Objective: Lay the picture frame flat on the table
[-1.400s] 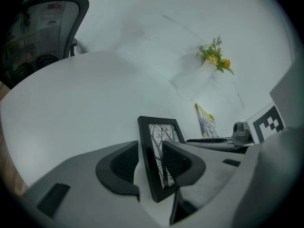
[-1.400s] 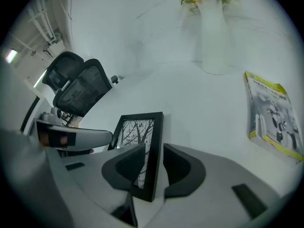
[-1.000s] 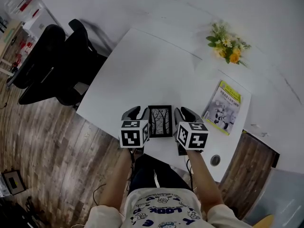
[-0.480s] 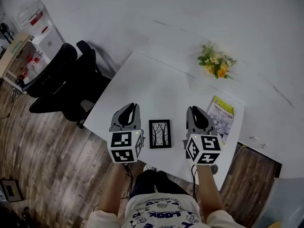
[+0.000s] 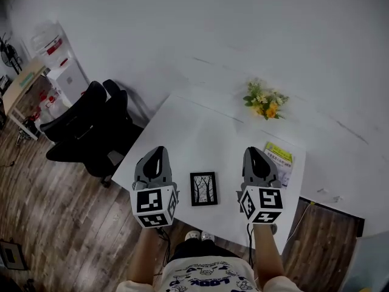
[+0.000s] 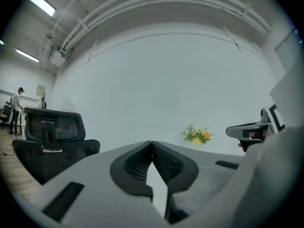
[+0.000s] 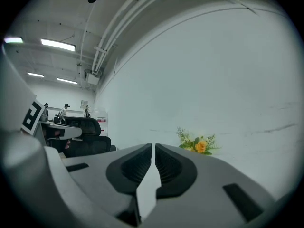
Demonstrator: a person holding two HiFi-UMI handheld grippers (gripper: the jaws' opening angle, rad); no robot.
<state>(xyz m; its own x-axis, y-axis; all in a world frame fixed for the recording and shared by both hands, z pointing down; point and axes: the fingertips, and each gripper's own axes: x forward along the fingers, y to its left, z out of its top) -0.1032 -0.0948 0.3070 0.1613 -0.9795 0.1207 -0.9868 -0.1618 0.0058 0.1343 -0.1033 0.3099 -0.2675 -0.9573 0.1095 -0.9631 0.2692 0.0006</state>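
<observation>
Picture frame (image 5: 203, 188) lies flat on the white table (image 5: 200, 132) near the front edge, tree drawing face up. Left tool (image 5: 158, 154) and right tool (image 5: 255, 154) are held one on each side of it, not touching it. Both have jaws together with nothing between them. Book (image 5: 281, 157) just beside right tool; cover print too small to read. Flowers (image 5: 264, 102) at far edge.

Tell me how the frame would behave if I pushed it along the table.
The frame lies flat, so it likely slides rather than tips or rolls. Its straight dark border suggests it is stiff. The table looks smooth, so it may slip easily.
</observation>
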